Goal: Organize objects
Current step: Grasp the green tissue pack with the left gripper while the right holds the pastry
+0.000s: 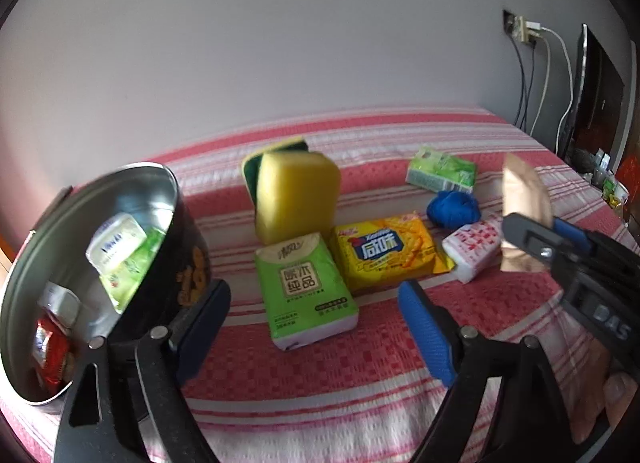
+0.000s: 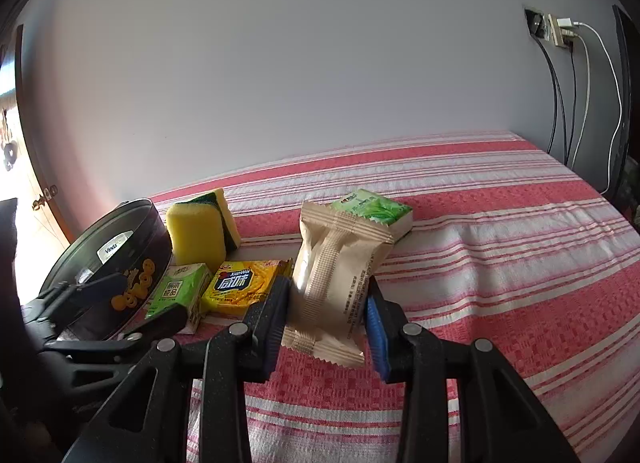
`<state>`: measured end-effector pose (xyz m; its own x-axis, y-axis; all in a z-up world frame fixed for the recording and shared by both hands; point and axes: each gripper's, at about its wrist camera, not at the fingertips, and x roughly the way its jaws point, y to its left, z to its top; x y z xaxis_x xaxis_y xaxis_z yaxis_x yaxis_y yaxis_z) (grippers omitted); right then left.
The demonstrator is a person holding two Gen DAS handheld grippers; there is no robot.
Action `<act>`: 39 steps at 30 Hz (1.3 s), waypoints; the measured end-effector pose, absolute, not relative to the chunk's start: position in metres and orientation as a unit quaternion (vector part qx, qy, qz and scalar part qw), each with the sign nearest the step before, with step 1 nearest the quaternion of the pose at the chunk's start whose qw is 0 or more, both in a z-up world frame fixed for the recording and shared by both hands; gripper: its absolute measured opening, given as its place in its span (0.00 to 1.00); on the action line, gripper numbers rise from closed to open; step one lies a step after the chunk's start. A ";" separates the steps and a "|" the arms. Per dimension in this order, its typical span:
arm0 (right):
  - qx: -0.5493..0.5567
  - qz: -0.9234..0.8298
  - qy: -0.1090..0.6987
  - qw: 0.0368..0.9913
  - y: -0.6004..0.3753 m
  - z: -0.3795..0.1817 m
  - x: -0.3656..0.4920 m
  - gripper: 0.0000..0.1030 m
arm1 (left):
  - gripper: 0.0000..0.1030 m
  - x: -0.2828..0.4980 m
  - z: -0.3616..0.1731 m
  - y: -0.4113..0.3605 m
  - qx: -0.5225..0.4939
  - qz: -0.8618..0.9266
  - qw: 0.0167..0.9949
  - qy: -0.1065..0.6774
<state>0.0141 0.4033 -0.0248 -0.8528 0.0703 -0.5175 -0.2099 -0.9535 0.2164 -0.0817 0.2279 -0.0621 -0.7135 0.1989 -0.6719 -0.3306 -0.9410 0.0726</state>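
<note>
- Right tongs (image 2: 326, 327) clamp beige snack packet (image 2: 336, 279), raised above striped bed (image 2: 500, 263).
- Left tongs (image 1: 308, 327) spread wide, gripping nothing; black tin (image 1: 80, 263) tilted at left.

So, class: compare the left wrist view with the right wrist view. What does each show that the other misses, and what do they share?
Only the left wrist view shows the blue yarn ball, the white and red packet, and the red packet inside the tin. Only the right wrist view shows the beige packet's printed back and seam, clamped by the right gripper. Both show the sponge, green tissue pack, yellow cracker pack, small green pack and striped cloth.
</note>
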 end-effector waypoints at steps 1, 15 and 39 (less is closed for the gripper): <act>-0.261 0.953 0.134 0.072 0.403 -0.025 0.014 0.38 | 0.83 -0.084 -0.064 0.227 -0.355 0.919 0.143 0.092; -0.269 0.950 0.149 0.061 0.406 -0.028 0.011 0.38 | 0.66 -0.106 -0.079 0.213 -0.410 0.899 0.140 0.055; -0.264 0.951 0.148 0.056 0.404 -0.027 0.011 0.38 | 0.48 -0.105 -0.076 0.202 -0.396 0.905 0.145 0.047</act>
